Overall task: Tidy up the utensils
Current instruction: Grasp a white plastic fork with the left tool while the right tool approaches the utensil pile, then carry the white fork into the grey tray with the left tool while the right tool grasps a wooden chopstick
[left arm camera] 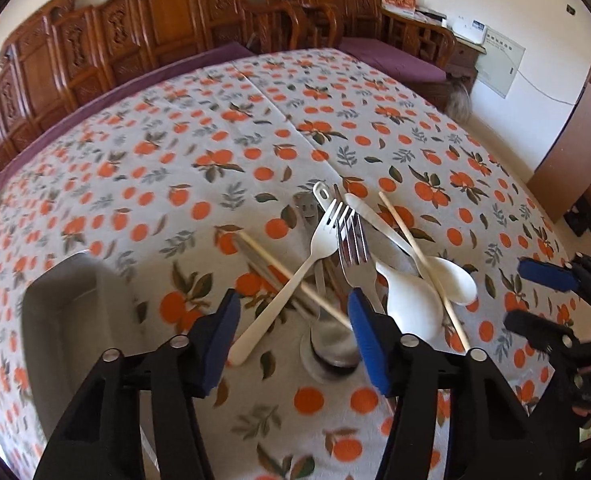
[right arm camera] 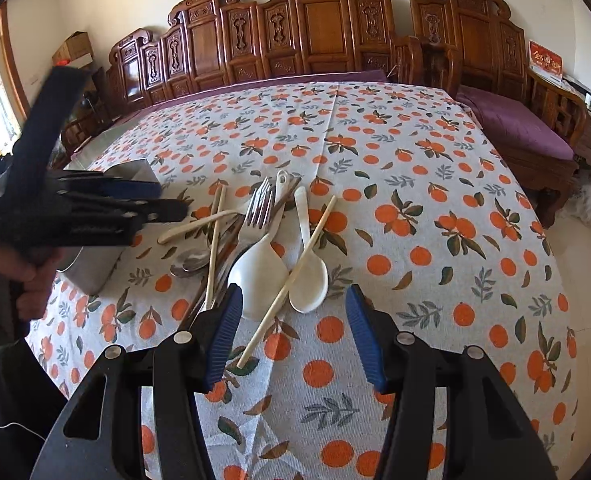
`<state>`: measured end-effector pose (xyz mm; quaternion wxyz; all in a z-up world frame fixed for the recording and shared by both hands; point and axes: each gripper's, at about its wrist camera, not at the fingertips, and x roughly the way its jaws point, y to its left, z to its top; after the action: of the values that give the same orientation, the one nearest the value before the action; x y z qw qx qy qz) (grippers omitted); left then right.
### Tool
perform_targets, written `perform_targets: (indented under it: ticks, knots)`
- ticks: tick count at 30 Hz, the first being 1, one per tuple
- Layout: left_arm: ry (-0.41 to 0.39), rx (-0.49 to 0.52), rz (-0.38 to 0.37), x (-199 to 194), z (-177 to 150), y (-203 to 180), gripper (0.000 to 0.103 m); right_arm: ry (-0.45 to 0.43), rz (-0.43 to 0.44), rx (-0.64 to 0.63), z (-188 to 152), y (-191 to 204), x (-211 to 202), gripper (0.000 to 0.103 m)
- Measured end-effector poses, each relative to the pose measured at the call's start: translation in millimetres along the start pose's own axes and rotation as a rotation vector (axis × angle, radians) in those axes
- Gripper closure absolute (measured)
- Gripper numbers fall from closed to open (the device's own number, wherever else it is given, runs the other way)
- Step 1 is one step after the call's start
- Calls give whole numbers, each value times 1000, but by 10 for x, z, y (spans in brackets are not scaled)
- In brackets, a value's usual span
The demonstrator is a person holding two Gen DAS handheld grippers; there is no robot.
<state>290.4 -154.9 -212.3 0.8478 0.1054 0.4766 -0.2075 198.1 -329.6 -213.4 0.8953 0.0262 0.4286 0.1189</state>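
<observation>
Beside the metal tray (left arm camera: 61,312), the utensil pile (left arm camera: 335,264) lies tangled on the orange-print tablecloth (left arm camera: 255,128). Best to lift one top piece, like the cream fork (left arm camera: 291,280), without dragging the others. Left gripper (left arm camera: 295,334) straddles that fork, part-open, holding nothing; right gripper (right arm camera: 293,334) likewise straddles a wooden chopstick (right arm camera: 287,284).

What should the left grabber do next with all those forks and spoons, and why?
Probably lower the left gripper a little and close on the white fork, then carry it toward the metal tray. Its jaws stand apart just above the pile, holding nothing, and that fork's handle lies on top, pointing toward them.
</observation>
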Motion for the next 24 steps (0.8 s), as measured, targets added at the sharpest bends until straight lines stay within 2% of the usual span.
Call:
perform_targets:
  ticks: [4,5,8,11,13,15,23,24]
  knots:
    - [56,-18,-19,281,60,64,66,3,2,9,-11,-31,10,47]
    - [74,-23,-34,354,62,83,66,3,3,12,-9,-35,8,47]
    - [98,-11,-28,448,47,82,75,4,5,17,-7,-52,20,47]
    - [100,-24,-42,473,54,115,85,11,4,16,-18,-52,52,47]
    - [102,-37,-55,468,55,130,97,19,4,16,-33,-48,78,47]
    - [100,-31,-55,454,47,124,102,28,5,15,-42,-46,108,47]
    - [115,-34,-44,445,44,146,103,33,0,0,-47,6,132,47]
    - [115,-32,-40,451,52,147,99,33,0,0,-46,7,130,47]
